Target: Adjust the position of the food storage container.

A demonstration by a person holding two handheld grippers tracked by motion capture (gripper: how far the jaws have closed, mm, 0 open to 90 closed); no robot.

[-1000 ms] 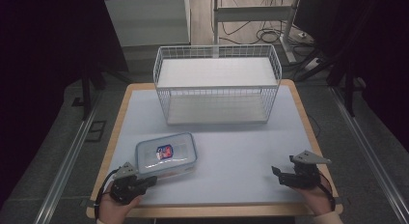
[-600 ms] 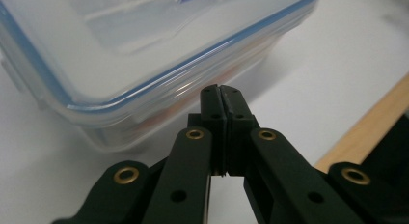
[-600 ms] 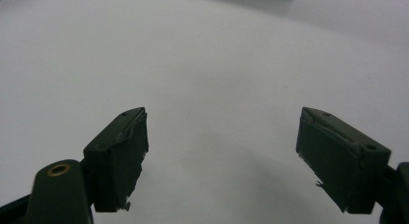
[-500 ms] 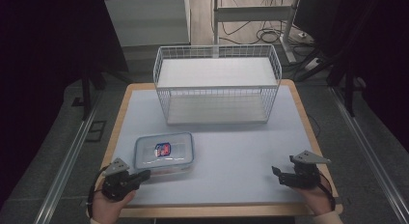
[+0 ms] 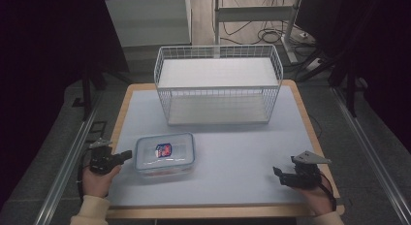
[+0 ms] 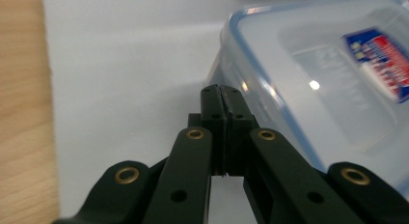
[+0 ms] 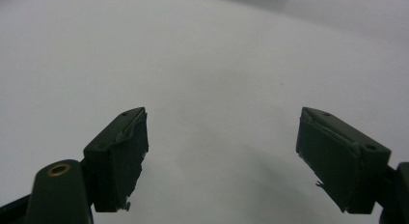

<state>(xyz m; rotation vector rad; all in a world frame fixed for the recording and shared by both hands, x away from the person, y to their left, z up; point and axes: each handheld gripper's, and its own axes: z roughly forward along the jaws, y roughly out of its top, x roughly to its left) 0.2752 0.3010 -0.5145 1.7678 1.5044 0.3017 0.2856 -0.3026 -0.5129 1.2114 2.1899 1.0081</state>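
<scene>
Clear plastic container [image 5: 165, 154] with a blue-edged lid and a red-and-blue label, lying flat on the pale surface [image 5: 232, 142] at lower left of the high view. White wire basket [image 5: 218, 84] standing well apart from it, toward the upper middle of the frame, nothing seen inside.

Left tool [image 5: 123, 156] just beside the container's left edge, pointing at it; clenched, with the two jaws pressed together on nothing, as seen in the left gripper view [image 6: 220, 96]. Tips very near the container wall [image 6: 299, 89], but touching or not cannot be told. Right tool [image 5: 277, 172] at lower right of the high view, well apart from the container; released, jaws wide apart over the bare surface in the right gripper view [image 7: 222, 151].

Probably the approach step: container not yet grasped, basket the likely place for it. Next move seems to call for opening the left tool, then setting one jaw over the lid edge and one under the rim, or bringing the right tool across for a hold from both sides. Smooth wall, so likely to slip under a shallow grip.
</scene>
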